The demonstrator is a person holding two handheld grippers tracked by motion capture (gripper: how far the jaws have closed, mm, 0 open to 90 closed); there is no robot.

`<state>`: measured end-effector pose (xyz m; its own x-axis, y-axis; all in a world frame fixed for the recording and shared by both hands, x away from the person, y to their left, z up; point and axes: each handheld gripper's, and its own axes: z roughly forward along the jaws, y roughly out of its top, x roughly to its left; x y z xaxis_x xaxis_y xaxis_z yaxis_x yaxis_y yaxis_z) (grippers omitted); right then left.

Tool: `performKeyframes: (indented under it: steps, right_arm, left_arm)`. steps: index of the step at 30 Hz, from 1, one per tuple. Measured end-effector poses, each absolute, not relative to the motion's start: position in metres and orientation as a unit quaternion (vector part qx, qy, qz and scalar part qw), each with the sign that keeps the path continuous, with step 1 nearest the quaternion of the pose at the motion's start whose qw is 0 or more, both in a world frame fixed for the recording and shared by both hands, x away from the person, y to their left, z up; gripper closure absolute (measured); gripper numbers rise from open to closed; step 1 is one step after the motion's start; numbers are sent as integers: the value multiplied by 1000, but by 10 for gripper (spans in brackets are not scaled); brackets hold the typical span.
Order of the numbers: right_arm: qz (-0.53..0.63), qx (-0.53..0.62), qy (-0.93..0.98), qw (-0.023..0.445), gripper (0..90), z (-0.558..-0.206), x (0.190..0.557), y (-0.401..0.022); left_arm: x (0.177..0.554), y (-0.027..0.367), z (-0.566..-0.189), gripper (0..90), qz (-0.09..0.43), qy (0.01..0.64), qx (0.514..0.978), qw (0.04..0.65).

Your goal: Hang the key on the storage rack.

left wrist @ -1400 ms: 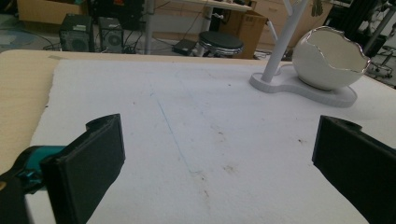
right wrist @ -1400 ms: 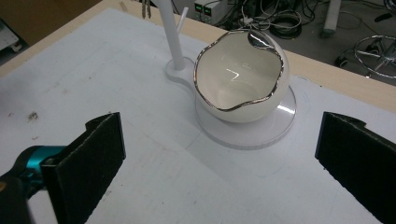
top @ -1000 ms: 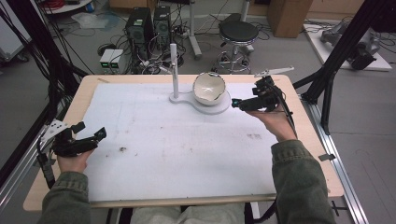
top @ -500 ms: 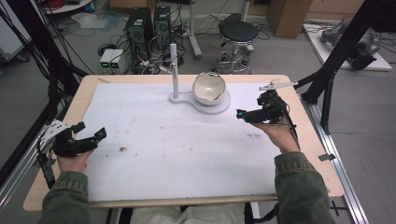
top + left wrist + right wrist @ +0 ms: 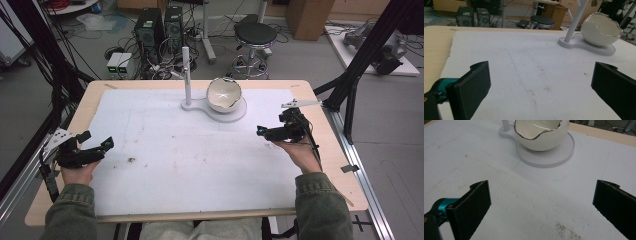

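A white bowl shaped like a broken eggshell (image 5: 224, 94) sits on a round white base (image 5: 239, 113) at the far middle of the table, with a thin white post (image 5: 186, 75) rising from the base's left end. My right gripper (image 5: 262, 132) hovers open to the near right of the base, pointing left, with nothing between its jaws. In the right gripper view the bowl (image 5: 541, 137) and base (image 5: 554, 160) lie ahead of the open gripper (image 5: 541, 205). My left gripper (image 5: 97, 141) rests open at the table's left edge. From the open left gripper (image 5: 540, 87) the bowl (image 5: 600, 31) is far ahead to the right.
A white mat (image 5: 190, 155) covers most of the wooden table (image 5: 70, 200), with small dark stains (image 5: 131, 160) near the left hand. Black frame posts (image 5: 360, 65) stand at the table's right side. A stool (image 5: 255, 35) and computer cases (image 5: 160, 25) stand on the floor behind.
My right gripper has drawn back from beside the bowl toward the near right and come lower over the mat. The left gripper has stayed in place.
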<state>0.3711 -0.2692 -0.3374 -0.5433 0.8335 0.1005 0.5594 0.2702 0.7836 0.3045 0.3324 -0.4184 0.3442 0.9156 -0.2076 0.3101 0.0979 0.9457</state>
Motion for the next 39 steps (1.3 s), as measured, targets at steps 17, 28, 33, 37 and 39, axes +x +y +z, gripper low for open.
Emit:
performKeyframes:
  steps: [17,28,33,37,39]
  right_arm:
    - [401,473,761,191,6,-360,359,-287]
    - [400,497,739,216,6,-374,345,-305]
    - [423,513,708,237,6,-384,336,-316]
    - [434,515,700,237,6,-389,334,-320]
    - [435,514,697,246,6,-393,332,-321]
  left_arm:
    - [304,333,-418,29,278,502,611,545]
    - [303,332,-418,29,278,502,609,547]
    - [304,332,-419,29,276,501,612,546]
    - [305,332,-419,29,276,503,612,545]
    - [305,332,-419,29,277,503,611,546]
